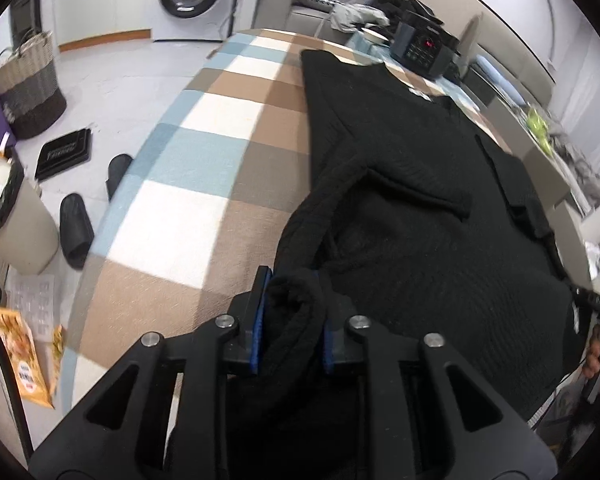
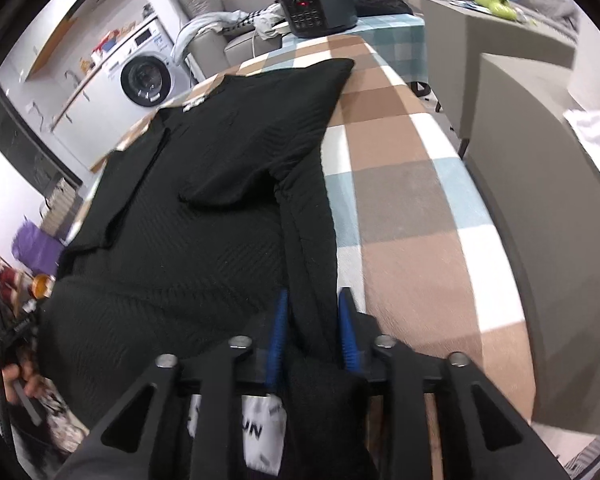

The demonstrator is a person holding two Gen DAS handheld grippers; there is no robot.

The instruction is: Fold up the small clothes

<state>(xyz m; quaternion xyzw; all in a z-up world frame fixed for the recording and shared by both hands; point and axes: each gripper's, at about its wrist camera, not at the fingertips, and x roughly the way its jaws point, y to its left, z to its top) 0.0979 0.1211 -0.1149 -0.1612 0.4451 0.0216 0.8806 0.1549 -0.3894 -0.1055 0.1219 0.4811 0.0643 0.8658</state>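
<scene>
Blue-padded left gripper [image 1: 290, 320] pinching a bunched hem of the black textured knit garment [image 1: 420, 200], spread over the brown, blue and white checked tabletop [image 1: 204, 184]. Right gripper [image 2: 312, 332] likewise clamped on the opposite edge. Left view only: black slippers [image 1: 76, 228], woven basket [image 1: 30, 84]. Labels unreadable.

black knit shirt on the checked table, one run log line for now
left gripper: shut on black knit shirt | right gripper: shut on it
</scene>
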